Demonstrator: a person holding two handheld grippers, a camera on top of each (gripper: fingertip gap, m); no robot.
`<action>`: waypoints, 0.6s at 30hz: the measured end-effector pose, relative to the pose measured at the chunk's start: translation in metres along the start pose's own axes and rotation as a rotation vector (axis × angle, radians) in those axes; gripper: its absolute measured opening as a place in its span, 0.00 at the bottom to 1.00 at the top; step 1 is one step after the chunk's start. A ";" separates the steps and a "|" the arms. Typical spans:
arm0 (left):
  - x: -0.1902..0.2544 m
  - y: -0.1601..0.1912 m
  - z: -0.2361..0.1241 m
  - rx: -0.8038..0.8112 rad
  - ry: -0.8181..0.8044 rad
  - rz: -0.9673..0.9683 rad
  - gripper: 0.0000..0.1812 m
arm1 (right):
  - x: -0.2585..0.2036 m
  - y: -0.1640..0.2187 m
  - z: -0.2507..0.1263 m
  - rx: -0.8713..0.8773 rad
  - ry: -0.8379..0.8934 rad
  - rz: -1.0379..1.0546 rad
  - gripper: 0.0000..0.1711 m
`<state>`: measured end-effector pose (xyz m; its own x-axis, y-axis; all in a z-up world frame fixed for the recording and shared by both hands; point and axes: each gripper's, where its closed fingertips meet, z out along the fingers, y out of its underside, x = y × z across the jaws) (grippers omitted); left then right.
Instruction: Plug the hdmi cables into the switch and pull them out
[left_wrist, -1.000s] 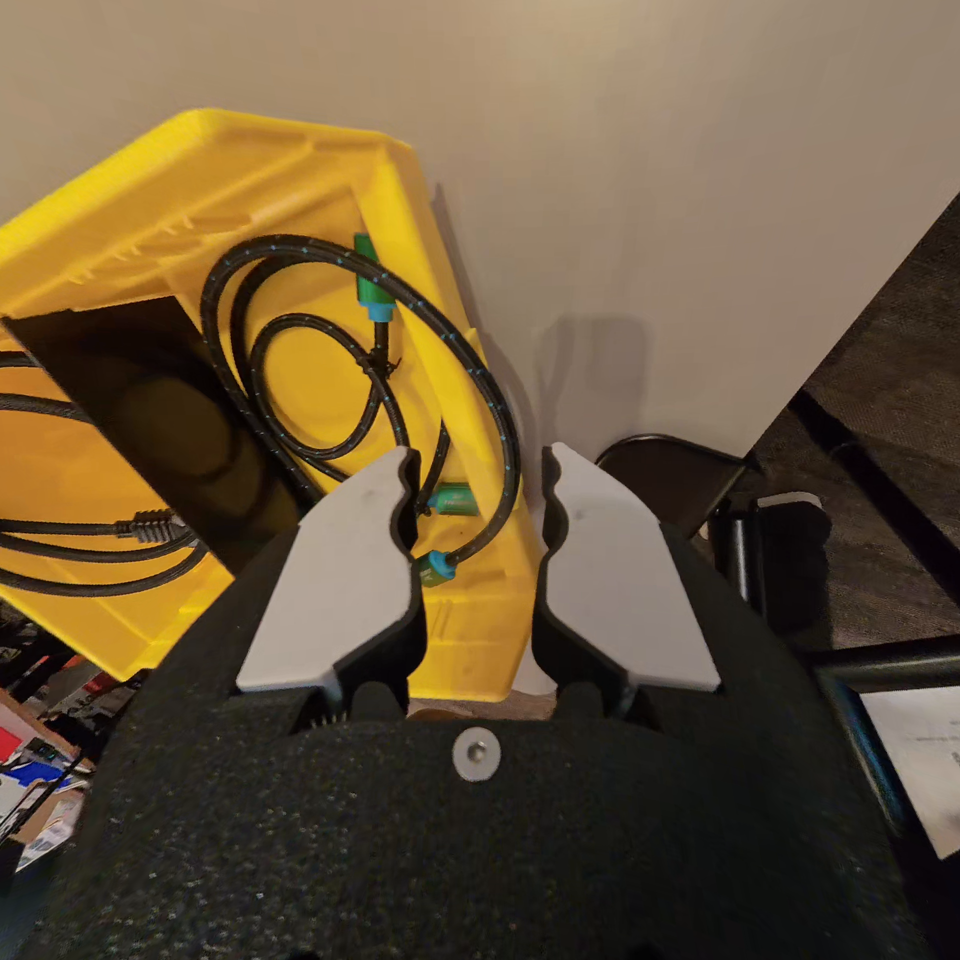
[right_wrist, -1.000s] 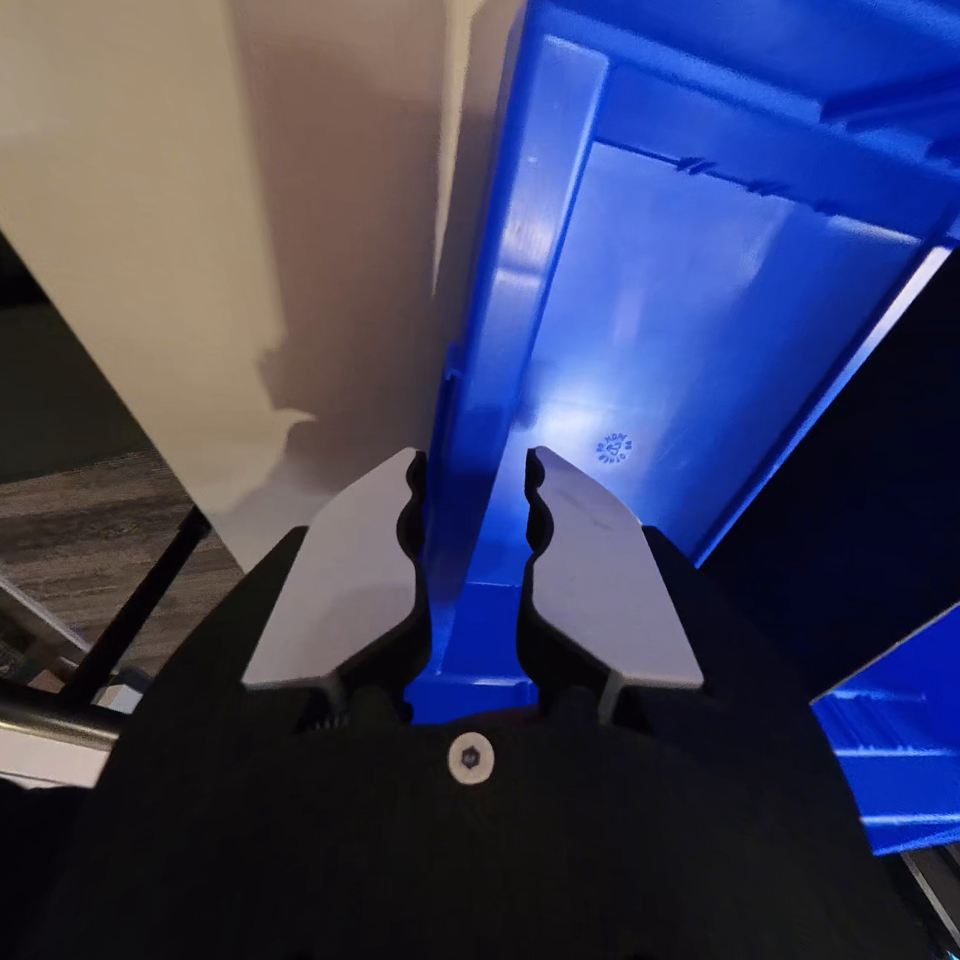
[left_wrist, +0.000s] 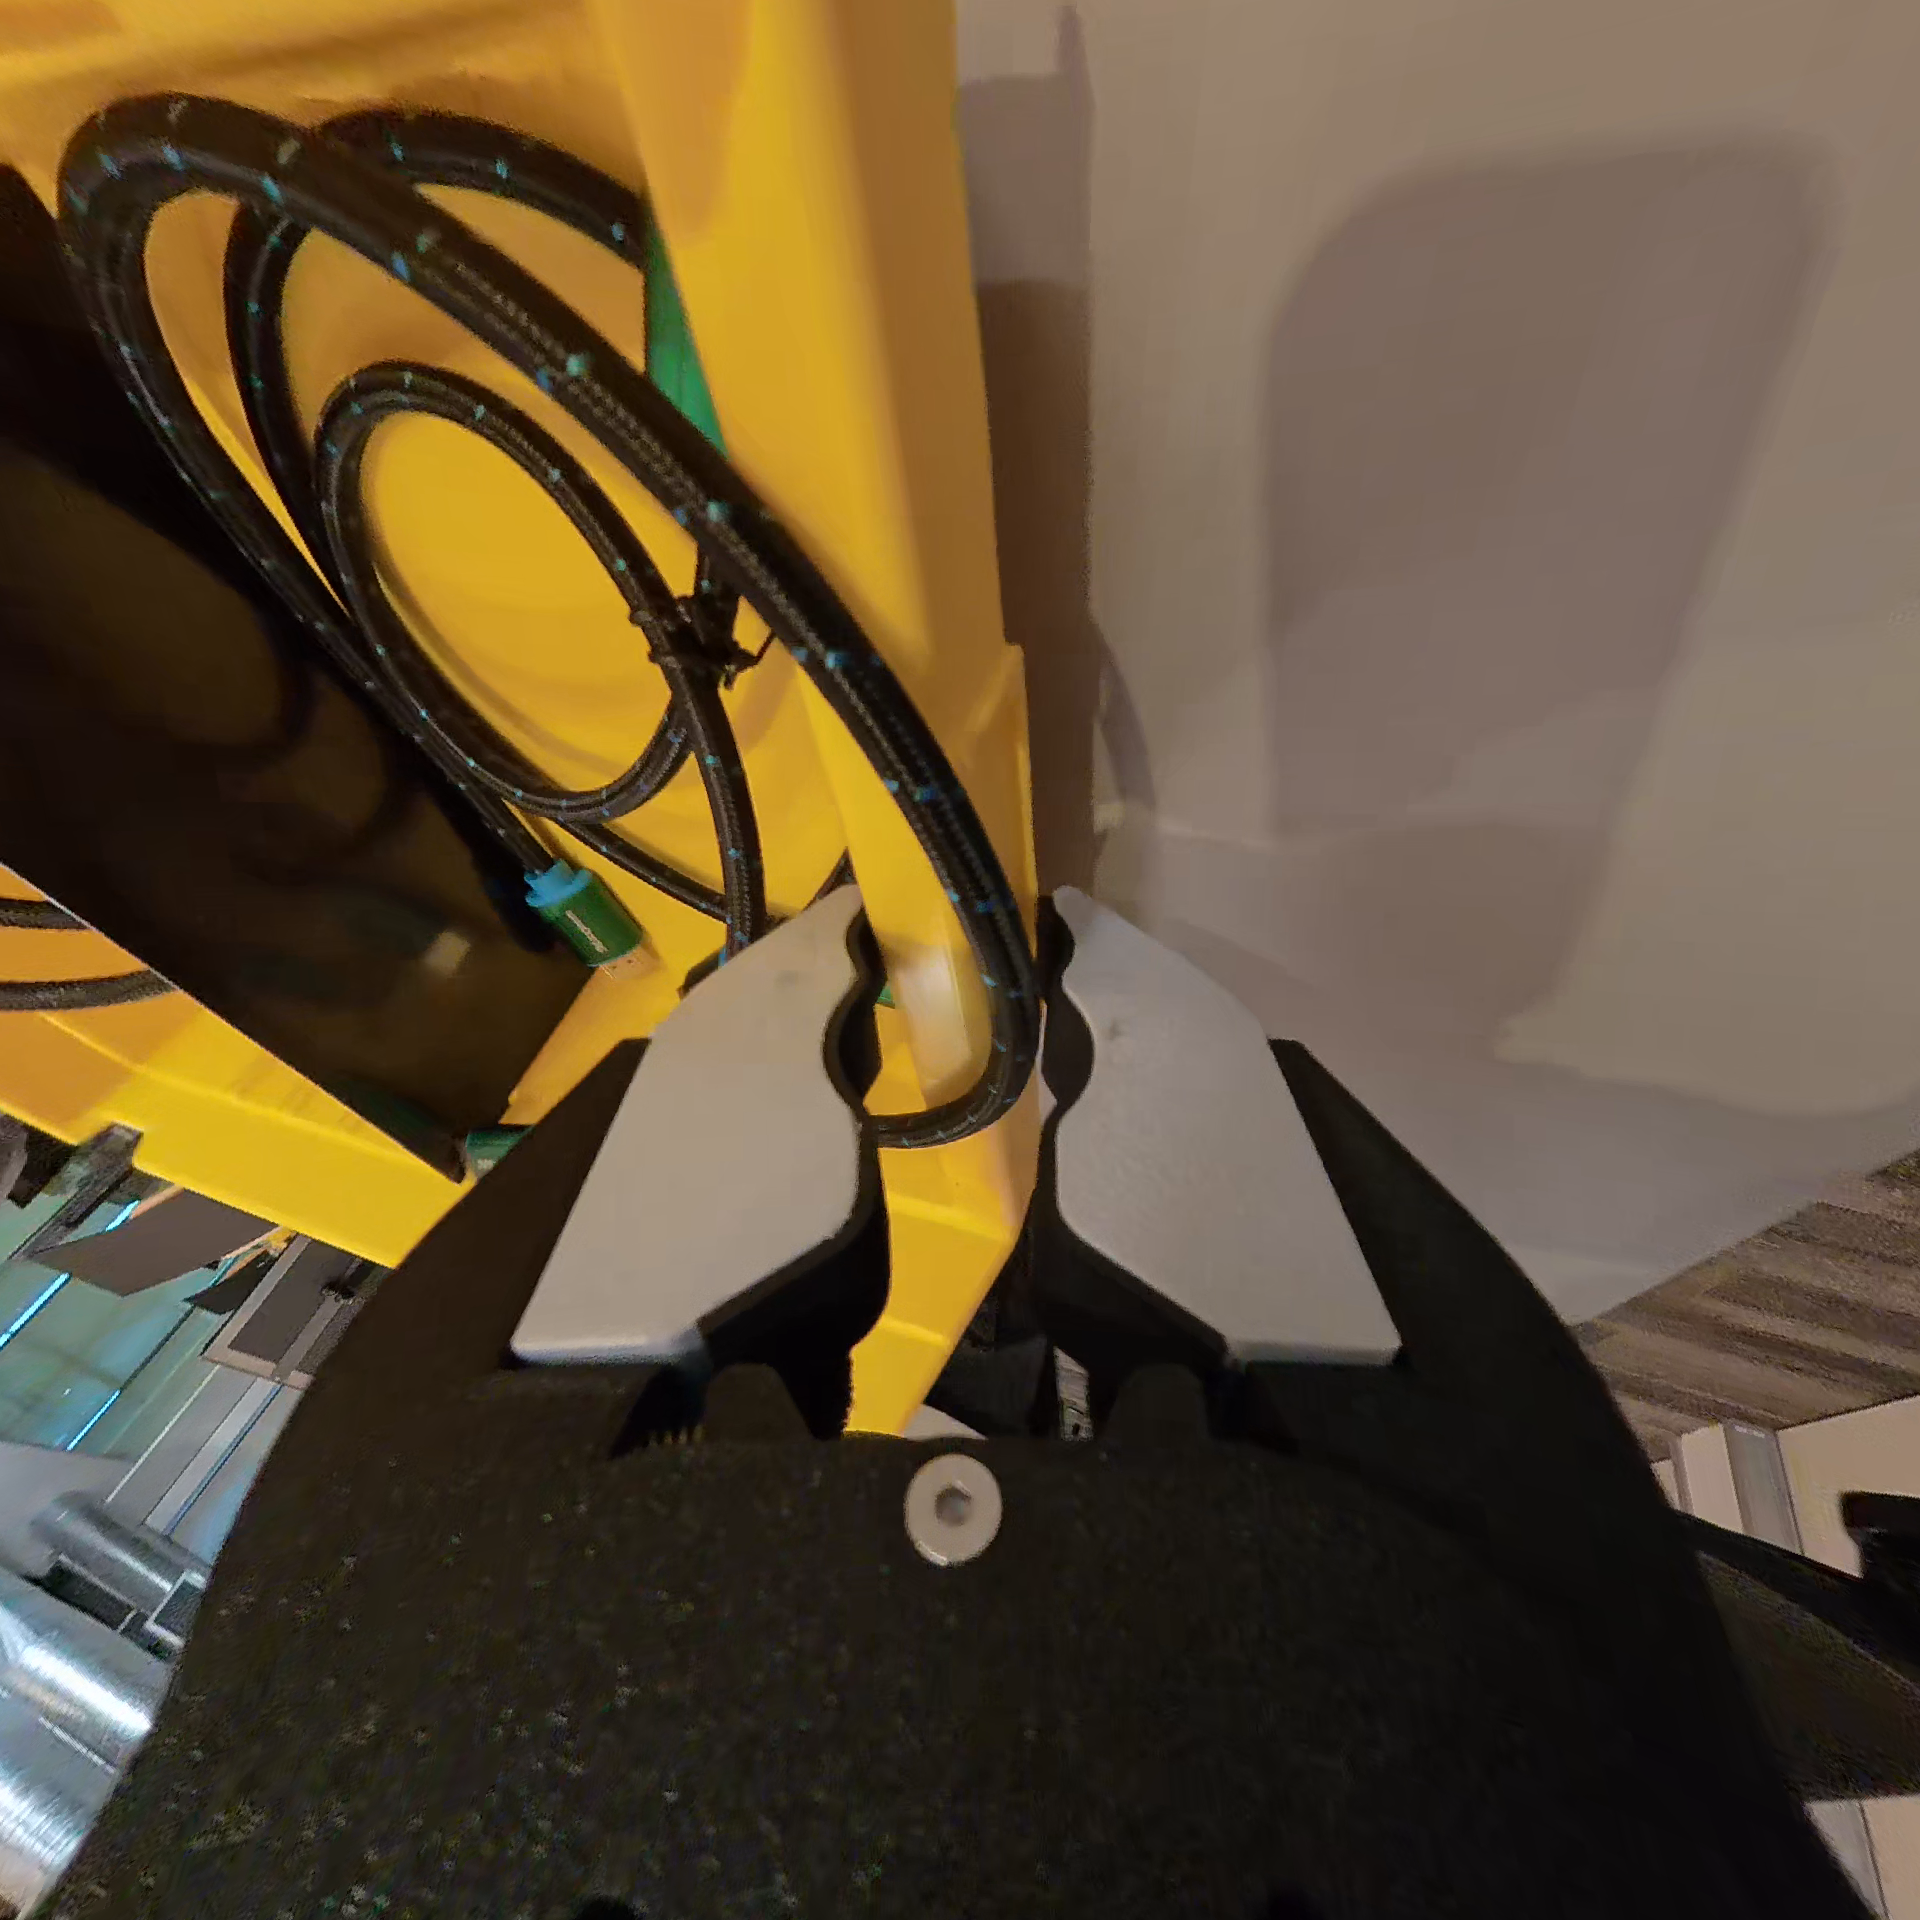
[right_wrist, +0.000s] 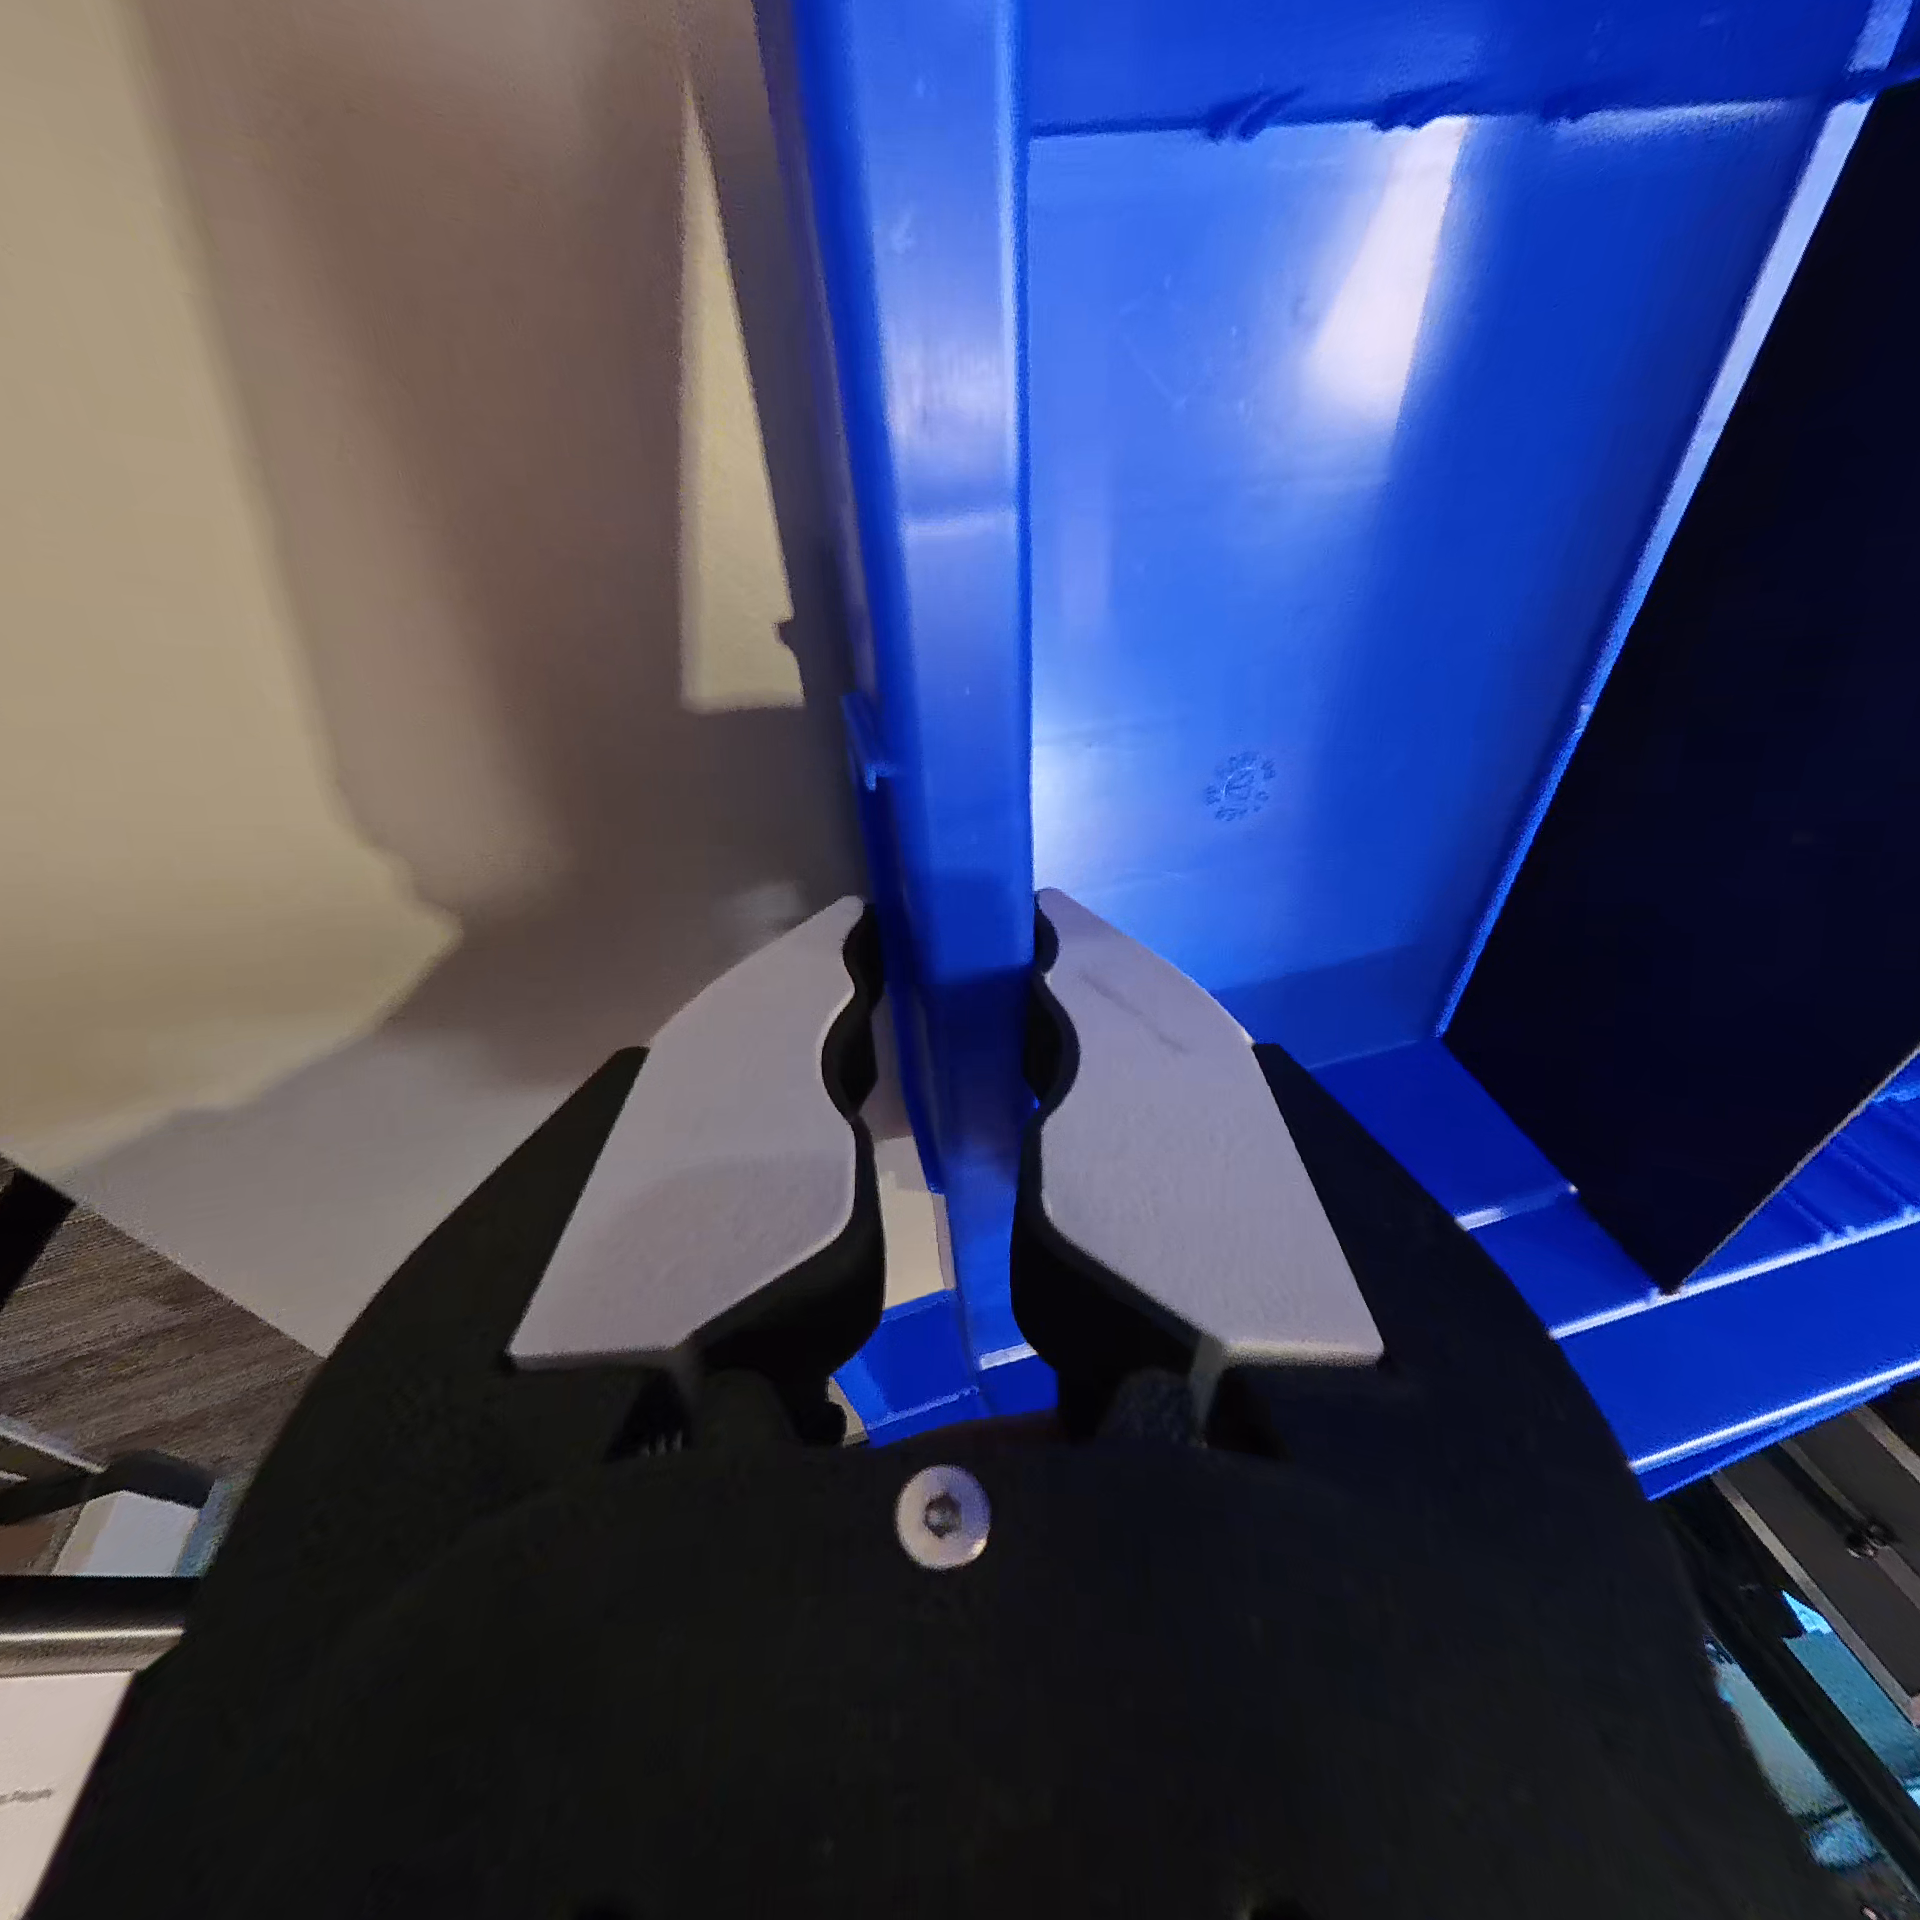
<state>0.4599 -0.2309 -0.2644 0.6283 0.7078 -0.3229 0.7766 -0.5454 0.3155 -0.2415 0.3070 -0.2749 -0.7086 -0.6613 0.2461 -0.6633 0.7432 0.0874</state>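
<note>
Left wrist view: left gripper (left_wrist: 951, 914) clamps the yellow bin (left_wrist: 831, 312) wall at centre; coiled hdmi cables (left_wrist: 582, 499) upper left could spill. Right gripper (right_wrist: 951, 914) pinches the blue bin (right_wrist: 935, 520) wall.

The coiled HDMI cable (left_wrist: 582, 540) and a black panel (left_wrist: 156, 675) crowd the yellow bin (left_wrist: 831, 312); bare tabletop (left_wrist: 1455, 520) lies open to its right. The blue bin (right_wrist: 1247, 468) wall fills the right claw (right_wrist: 951, 914) gap, with clear tabletop leftward.

Black textured tool (left_wrist: 954, 914), grey fingers (left_wrist: 727, 1132), silver screw (left_wrist: 953, 1509)
</note>
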 end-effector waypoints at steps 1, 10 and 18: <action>-0.002 0.003 0.002 0.001 -0.005 -0.003 0.15 | 0.002 0.002 0.000 0.000 0.002 0.006 0.15; -0.009 0.011 0.008 0.007 -0.023 -0.050 0.15 | 0.018 0.012 0.005 0.007 0.063 -0.024 0.15; -0.011 0.011 0.009 0.019 -0.103 -0.061 0.16 | 0.029 0.014 0.007 0.003 0.122 -0.183 0.16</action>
<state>0.4617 -0.2484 -0.2654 0.5806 0.6905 -0.4313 0.8136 -0.5120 0.2755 -0.2730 0.2972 -0.2732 -0.5418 -0.7680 0.3414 -0.7791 0.6114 0.1390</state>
